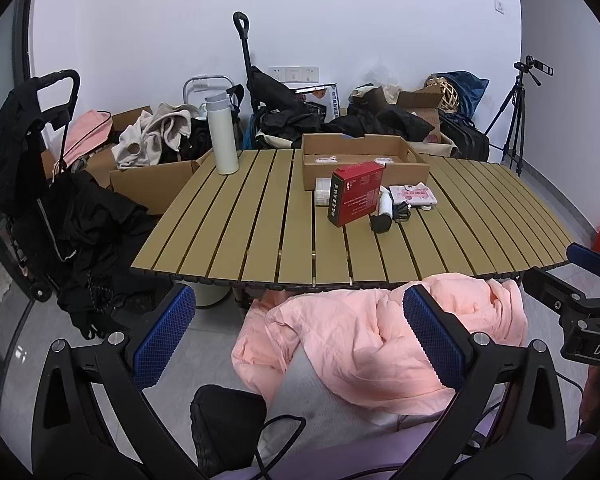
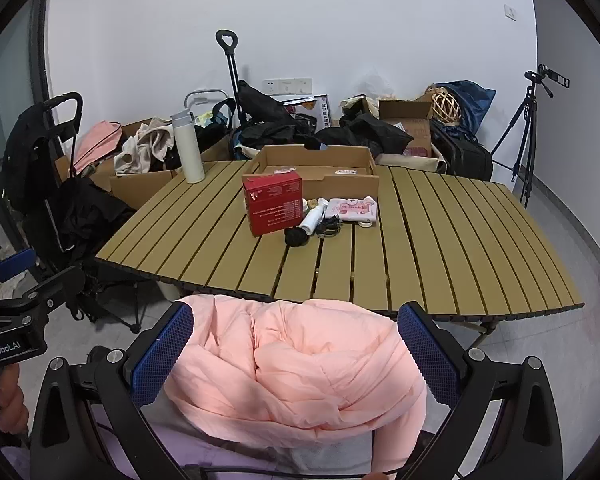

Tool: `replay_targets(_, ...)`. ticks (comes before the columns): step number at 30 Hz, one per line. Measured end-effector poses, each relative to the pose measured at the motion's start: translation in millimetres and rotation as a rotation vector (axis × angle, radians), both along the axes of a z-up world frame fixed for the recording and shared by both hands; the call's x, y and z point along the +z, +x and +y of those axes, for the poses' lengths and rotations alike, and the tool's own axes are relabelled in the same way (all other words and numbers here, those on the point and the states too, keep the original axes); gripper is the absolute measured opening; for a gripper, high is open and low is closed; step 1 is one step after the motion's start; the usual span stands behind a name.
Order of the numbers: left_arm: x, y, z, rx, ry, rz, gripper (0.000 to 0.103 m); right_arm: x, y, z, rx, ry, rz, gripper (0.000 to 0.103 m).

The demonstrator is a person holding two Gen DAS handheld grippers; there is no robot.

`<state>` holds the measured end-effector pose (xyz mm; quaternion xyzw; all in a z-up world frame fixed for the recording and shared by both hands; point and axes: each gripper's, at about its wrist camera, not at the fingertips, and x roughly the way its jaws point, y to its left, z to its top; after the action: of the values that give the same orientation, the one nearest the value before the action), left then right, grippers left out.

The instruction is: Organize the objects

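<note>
Both the left gripper and the right gripper hang short of the slatted counter with fingers spread wide over a pink jacket, while the red box stands mid-counter beside a white tube, before an open cardboard tray.

Room interior: white far wall bearing a row of sockets; pale grey floor; slatted folding table at centre; camera tripod far right; dark-framed glass panel at left.
</note>
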<state>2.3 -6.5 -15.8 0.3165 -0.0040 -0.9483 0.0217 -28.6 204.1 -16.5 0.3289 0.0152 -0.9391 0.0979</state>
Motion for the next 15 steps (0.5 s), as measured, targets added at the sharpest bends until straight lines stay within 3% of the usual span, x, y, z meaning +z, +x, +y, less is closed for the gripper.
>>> replay_targets(15, 1.4, -0.1, 0.9, -0.004, -0.005, -0.005, 0.103, -1.3, 1.2, -4.4, 0.014, 0.01, -0.002, 0.103)
